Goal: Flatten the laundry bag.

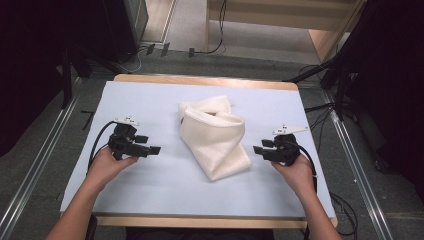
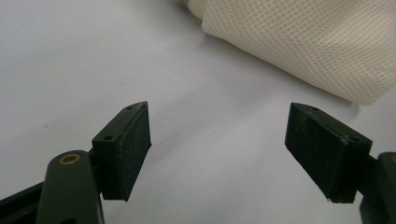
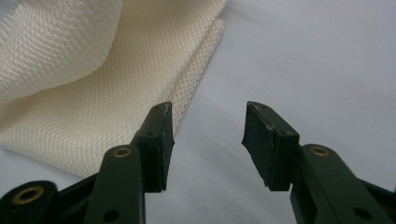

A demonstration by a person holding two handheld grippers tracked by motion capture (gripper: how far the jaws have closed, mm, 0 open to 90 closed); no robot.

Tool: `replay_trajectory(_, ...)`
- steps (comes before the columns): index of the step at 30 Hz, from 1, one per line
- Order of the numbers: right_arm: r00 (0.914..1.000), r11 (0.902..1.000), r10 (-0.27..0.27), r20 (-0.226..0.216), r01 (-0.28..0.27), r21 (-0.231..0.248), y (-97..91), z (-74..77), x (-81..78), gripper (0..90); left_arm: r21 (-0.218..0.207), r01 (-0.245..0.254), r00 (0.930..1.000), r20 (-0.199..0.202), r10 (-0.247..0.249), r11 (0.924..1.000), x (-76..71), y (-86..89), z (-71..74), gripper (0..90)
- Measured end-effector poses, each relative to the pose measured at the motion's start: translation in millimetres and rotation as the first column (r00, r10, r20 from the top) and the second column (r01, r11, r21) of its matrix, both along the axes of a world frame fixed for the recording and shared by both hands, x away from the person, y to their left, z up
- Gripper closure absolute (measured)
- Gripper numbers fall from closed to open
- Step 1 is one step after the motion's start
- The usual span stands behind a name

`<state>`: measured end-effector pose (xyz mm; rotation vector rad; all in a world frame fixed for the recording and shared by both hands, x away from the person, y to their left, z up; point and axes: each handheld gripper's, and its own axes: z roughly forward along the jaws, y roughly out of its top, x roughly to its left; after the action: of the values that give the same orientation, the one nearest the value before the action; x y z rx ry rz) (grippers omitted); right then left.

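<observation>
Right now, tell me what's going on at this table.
A person sits at a table covered in a pale sheet, a two-jaw gripper in each hand. A cream mesh cloth lies loosely folded in the middle. The left gripper and the right gripper sit on either side of it, pointing inward. Both are open with nothing between their fingers, and neither touches the cloth. The right gripper's view shows a cloth edge just beyond its left finger.

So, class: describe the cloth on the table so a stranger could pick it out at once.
Start at the light blue table. Near its middle, between the left gripper and the right gripper, lies a cream mesh cloth, loosely folded. It is the only soft, pale, woven thing there.
</observation>
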<state>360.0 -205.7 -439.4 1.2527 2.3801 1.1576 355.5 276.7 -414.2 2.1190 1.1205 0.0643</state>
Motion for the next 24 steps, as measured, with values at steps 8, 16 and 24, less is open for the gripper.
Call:
replay_trajectory(8, 0.9999, 0.9986, 0.008, -0.013, -0.008, 0.053, 6.6, 9.1, 12.8, 67.6, -0.027, 0.002, 0.9997, -0.023, -0.002, 0.9996, -2.6, 9.1, 8.2, 43.9)
replay_trajectory(16, 0.9999, 0.9889, 0.014, -0.006, -0.013, 0.148, 17.9, 28.2, 23.7, 85.2, -0.028, -0.038, 0.9985, -0.041, 0.037, 0.9989, -2.8, 13.2, 7.6, 49.4)
replay_trajectory(24, 0.9979, 0.9860, 0.062, 0.016, -0.064, 0.154, 41.2, 35.4, 21.2, 86.4, -0.025, -0.040, 0.9982, -0.045, 0.039, 0.9989, -3.7, 15.9, 11.1, 48.0)
